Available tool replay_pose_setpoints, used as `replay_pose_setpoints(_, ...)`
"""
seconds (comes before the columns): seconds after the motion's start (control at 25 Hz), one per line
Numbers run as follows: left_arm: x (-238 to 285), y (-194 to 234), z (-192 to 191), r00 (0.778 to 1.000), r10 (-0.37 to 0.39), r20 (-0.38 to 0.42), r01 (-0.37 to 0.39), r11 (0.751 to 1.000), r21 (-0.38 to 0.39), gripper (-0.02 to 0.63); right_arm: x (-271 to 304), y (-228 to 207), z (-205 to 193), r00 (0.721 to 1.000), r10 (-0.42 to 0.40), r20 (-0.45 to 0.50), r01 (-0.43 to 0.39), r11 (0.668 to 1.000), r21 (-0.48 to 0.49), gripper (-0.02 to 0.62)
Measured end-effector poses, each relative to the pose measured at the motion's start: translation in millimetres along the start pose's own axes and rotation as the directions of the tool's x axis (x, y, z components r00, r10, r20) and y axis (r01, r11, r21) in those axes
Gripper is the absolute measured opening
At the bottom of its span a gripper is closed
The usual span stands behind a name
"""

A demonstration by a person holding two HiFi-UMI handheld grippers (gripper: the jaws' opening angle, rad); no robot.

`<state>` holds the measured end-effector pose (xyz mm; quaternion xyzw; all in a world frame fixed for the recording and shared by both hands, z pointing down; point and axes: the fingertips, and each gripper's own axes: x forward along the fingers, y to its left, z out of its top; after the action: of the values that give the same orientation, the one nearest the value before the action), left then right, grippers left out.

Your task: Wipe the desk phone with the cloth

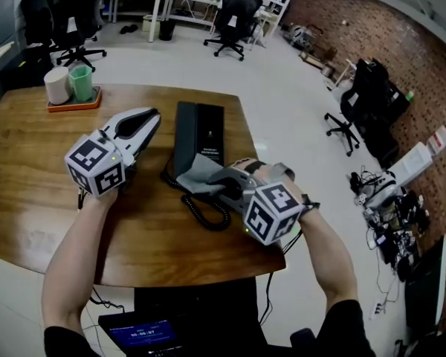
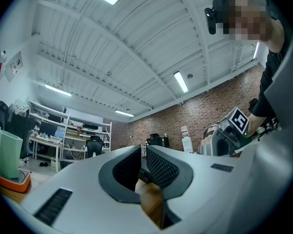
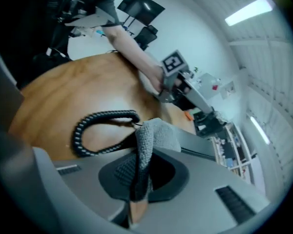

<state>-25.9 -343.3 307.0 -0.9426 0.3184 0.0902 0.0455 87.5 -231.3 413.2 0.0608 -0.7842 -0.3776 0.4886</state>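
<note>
right claw (image 1: 221, 187) pinches the grey cloth (image 1: 196, 172) on the black phone (image 1: 200, 131); left claw (image 1: 152, 119) closed, empty. Phone's print is unreadable.

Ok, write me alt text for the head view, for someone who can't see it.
A person's right tongs hold a grey cloth on the near end of a black desk phone on a wooden table. The left tongs sit empty just left of the phone, and a coiled cord loops in front.

Wooden table (image 1: 30, 199), desk phone (image 1: 199, 129), orange tray (image 1: 74, 106)
</note>
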Motion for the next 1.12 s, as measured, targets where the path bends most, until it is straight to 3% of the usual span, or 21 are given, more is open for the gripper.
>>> replay_pose_setpoints(0.08, -0.1, -0.4, -0.4, 1.000, -0.001, 0.000, 0.001, 1.000, 0.000, 0.021, -6.4, 4.2, 4.7, 0.999, 0.039, 0.026, -0.039, 0.999, -0.018, 0.025)
replay_pose_setpoints(0.16, -0.3, 0.0, -0.5, 1.000, -0.001, 0.000, 0.001, 1.000, 0.000, 0.021, -10.7, -32.6, -0.4, 0.994, -0.079, 0.074, 0.072, 0.994, 0.087, 0.026)
replay_pose_setpoints(0.24, -0.1, 0.4, -0.7, 1.000, -0.002, 0.001, 0.002, 1.000, -0.001, 0.021, -12.6, -89.0, -21.0, 0.960, -0.274, 0.054, 0.252, 0.934, 0.253, 0.025)
replay_pose_setpoints(0.32, -0.4, 0.0, -1.5, 1.000, -0.003, 0.002, 0.003, 1.000, -0.003, 0.021, -10.9, -136.5, -49.1, 0.908, -0.416, -0.052, 0.406, 0.841, 0.356, 0.025)
replay_pose_setpoints(0.44, -1.5, -0.5, -2.0, 1.000, -0.006, 0.004, 0.006, 1.000, -0.005, 0.021, 2.7, -177.1, -81.3, 0.849, -0.502, -0.165, 0.521, 0.741, 0.425, 0.025)
replay_pose_setpoints(0.52, -0.9, -0.6, -1.9, 1.000, -0.006, 0.006, 0.006, 1.000, -0.005, 0.021, 12.6, -186.2, -93.9, 0.842, -0.500, -0.204, 0.535, 0.721, 0.441, 0.025)
replay_pose_setpoints(0.6, 0.5, -1.1, -1.2, 1.000, -0.007, 0.007, 0.007, 1.000, -0.005, 0.021, 18.0, -181.7, -97.0, 0.853, -0.478, -0.208, 0.519, 0.738, 0.432, 0.025)
replay_pose_setpoints(0.72, 2.1, -1.9, 0.7, 1.000, -0.011, 0.007, 0.011, 1.000, 0.000, 0.021, 15.7, -155.0, -83.7, 0.890, -0.424, -0.166, 0.454, 0.804, 0.384, 0.025)
replay_pose_setpoints(0.92, 0.9, -2.5, 2.0, 1.000, -0.018, 0.006, 0.018, 1.000, -0.003, 0.021, 7.6, -83.4, -39.7, 0.956, -0.291, -0.048, 0.293, 0.924, 0.244, 0.025)
replay_pose_setpoints(1.12, 1.4, -3.8, 0.1, 1.000, -0.018, 0.002, 0.018, 1.000, -0.006, 0.021, -1.1, -9.1, -3.3, 0.996, -0.087, 0.037, 0.084, 0.994, 0.076, 0.025)
